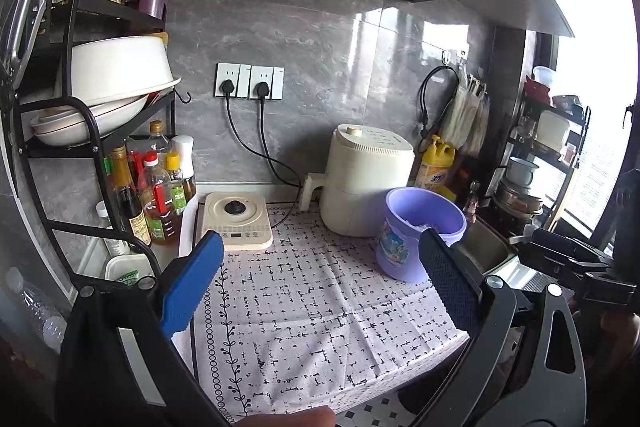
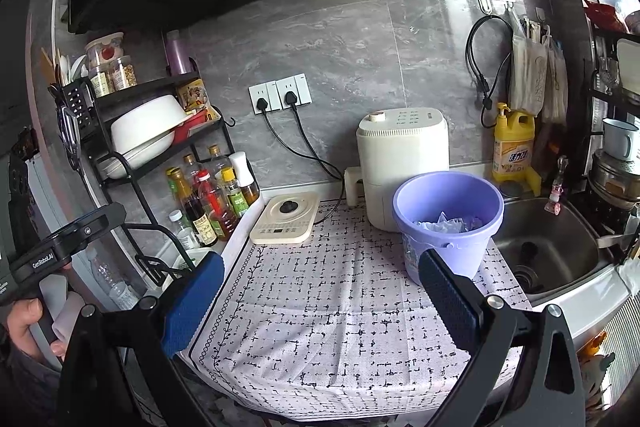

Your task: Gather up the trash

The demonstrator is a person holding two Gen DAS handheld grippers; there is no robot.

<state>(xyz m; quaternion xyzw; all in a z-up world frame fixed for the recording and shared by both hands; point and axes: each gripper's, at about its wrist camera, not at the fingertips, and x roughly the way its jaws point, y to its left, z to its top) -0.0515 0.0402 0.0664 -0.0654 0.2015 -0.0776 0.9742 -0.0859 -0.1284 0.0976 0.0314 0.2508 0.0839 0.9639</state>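
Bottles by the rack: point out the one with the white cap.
It is the bottle with the tall white cap, at the back right of the cluster, nearest the wall; the other bottles carry red, yellow or gold caps.

A lilac plastic bucket (image 2: 448,223) stands upright on the patterned cloth, right of centre in the right wrist view, with a picture label on its side. Inside lies crumpled white and bluish trash (image 2: 450,221), filling it roughly halfway, below the rim.
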